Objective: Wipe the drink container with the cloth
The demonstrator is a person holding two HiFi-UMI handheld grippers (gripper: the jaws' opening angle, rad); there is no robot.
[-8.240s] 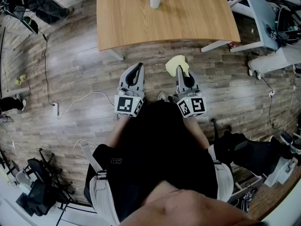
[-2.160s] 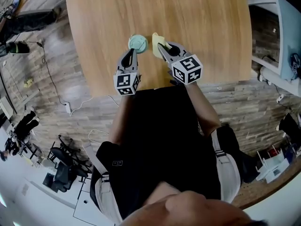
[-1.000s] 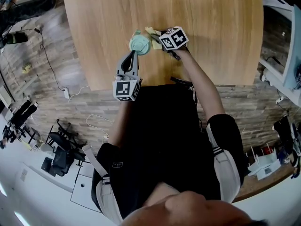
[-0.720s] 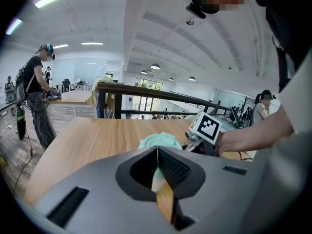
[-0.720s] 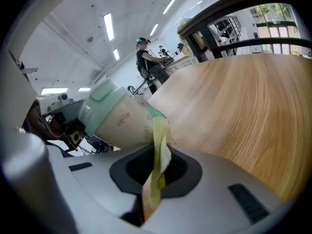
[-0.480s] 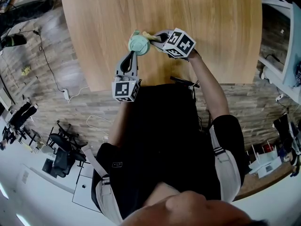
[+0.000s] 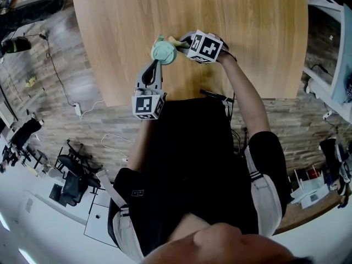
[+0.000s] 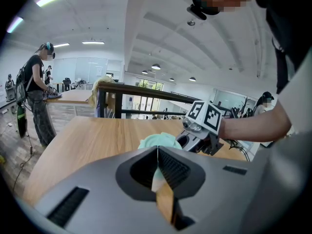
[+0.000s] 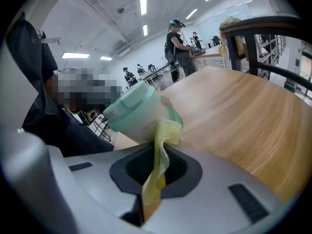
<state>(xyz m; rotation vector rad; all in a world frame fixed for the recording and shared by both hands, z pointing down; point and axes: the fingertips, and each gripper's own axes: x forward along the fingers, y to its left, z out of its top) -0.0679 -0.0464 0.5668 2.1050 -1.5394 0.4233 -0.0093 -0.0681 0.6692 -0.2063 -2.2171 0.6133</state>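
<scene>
The drink container (image 7: 163,51) is a white cup with a mint green lid, near the front of the wooden table (image 7: 247,21). My left gripper (image 7: 157,62) reaches it from the near side. In the left gripper view its jaws (image 8: 157,152) close to a thin slit on a white sliver of the cup (image 8: 158,141). My right gripper (image 7: 181,42) comes from the right, shut on the yellow cloth (image 7: 174,40). The cloth (image 9: 163,135) lies against the side of the cup (image 9: 134,113) below the lid, which leans in the right gripper view.
The table's front edge (image 7: 181,99) runs just ahead of my body. Cables lie on the plank floor (image 7: 82,109) to the left. A person (image 8: 36,91) stands beyond the table's far left, and a dark rail (image 8: 146,91) runs behind it.
Over eight seconds I came up to the table and both grippers closed in on the cup. In the last half second the right gripper shifted slightly left, cloth against the cup; the left held still.
</scene>
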